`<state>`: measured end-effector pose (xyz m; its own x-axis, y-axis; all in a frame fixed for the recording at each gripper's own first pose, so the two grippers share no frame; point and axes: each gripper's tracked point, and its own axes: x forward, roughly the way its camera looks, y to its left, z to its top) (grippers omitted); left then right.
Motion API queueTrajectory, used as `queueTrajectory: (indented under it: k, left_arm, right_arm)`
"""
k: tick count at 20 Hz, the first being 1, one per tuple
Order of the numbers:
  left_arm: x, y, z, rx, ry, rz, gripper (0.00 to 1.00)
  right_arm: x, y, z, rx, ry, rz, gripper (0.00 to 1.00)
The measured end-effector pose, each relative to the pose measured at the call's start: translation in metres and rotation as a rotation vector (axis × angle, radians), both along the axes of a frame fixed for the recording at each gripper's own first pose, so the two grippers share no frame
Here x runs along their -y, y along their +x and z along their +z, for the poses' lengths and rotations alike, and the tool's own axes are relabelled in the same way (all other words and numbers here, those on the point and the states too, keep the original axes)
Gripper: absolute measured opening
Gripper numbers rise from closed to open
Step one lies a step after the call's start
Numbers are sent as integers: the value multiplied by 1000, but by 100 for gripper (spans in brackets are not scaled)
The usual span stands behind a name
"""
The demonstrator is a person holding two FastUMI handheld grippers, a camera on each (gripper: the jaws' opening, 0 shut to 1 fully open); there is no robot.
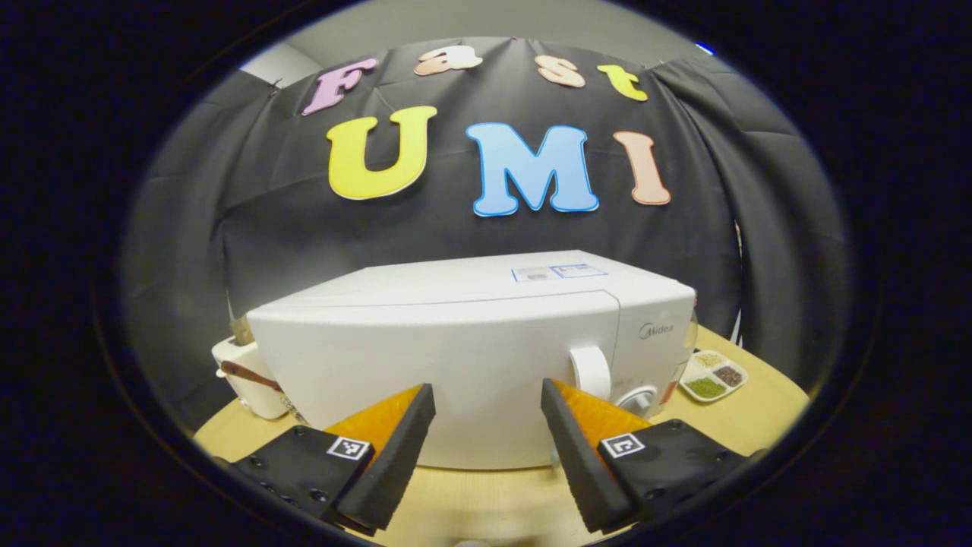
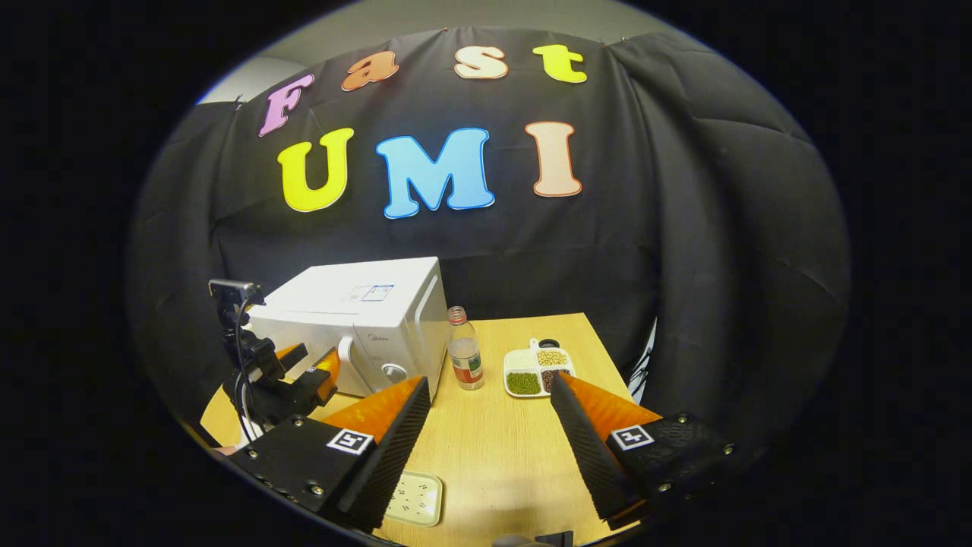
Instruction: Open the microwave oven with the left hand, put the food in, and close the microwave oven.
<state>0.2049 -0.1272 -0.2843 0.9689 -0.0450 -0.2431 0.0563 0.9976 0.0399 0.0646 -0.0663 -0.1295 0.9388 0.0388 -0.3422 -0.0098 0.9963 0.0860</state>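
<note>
A white microwave oven (image 1: 471,357), door shut, is seen at the left rear of the wooden desk (image 2: 493,448); the brand "Midea" is printed on its control panel, and a sticker on its top is too small to be read. A divided white dish (image 2: 538,372) near the desk's right edge is filled with green, tan and dark beans in separate compartments. A labelled bottle (image 2: 465,358) is stood just beside the oven. The left claw (image 1: 486,441) is held wide, empty, before the door. The right claw (image 2: 490,448) is likewise spread wide, with nothing held.
</note>
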Motion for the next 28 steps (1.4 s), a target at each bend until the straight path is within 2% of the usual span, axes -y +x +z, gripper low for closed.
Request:
queueTrajectory:
  k: [4,7,17,21,26,27,28]
  left_arm:
    - [0,-15,2,-4,19,-22,95]
    - [-6,-38,23,14,13,-20,94]
    - [-54,-145,173,148,-67,-12,94]
    - [-79,-181,229,207,-64,4,94]
    - [-109,-203,270,253,-43,33,94]
    - [-114,-206,274,259,-38,40,94]
    - [-116,-210,277,264,-39,38,94]
  right_arm:
    - [-3,-2,3,8,10,2,98]
    - [-14,-4,8,22,22,24,98]
    - [-61,-17,54,169,21,94,98]
    - [-59,-25,87,262,9,53,98]
    - [-48,-36,112,322,9,-14,98]
    - [-49,-39,113,325,14,-18,93]
    - [-49,-40,114,327,16,-23,98]
